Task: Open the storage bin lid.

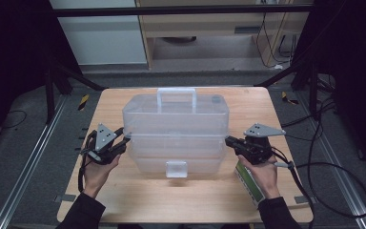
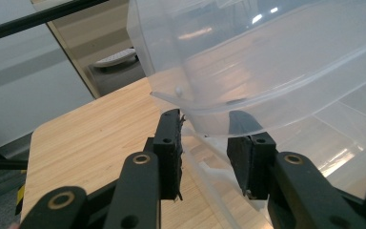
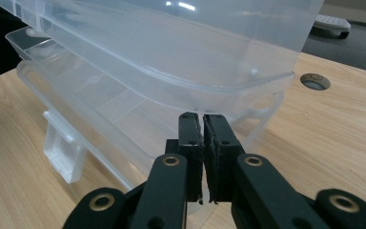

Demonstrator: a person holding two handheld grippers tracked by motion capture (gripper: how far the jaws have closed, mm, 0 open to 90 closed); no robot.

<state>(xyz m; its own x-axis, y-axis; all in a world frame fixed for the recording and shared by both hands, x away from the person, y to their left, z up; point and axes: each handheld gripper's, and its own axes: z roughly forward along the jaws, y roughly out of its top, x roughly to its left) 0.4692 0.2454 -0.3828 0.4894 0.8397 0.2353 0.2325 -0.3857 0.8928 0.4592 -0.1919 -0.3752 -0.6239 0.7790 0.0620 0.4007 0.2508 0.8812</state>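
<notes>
High view: clear tiered storage box (image 1: 176, 131), left tongs (image 1: 126, 138) apparently straddling its rim, right tongs (image 1: 228, 141) clenched empty.

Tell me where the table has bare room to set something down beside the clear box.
Widest bare patch: the front strip of the table, between the two forearms and the clear box's latch. Smaller patches: the far left corner and the far right corner, either side of the clear box. Crowded: both box ends, where the left gripper and right gripper sit.
</notes>
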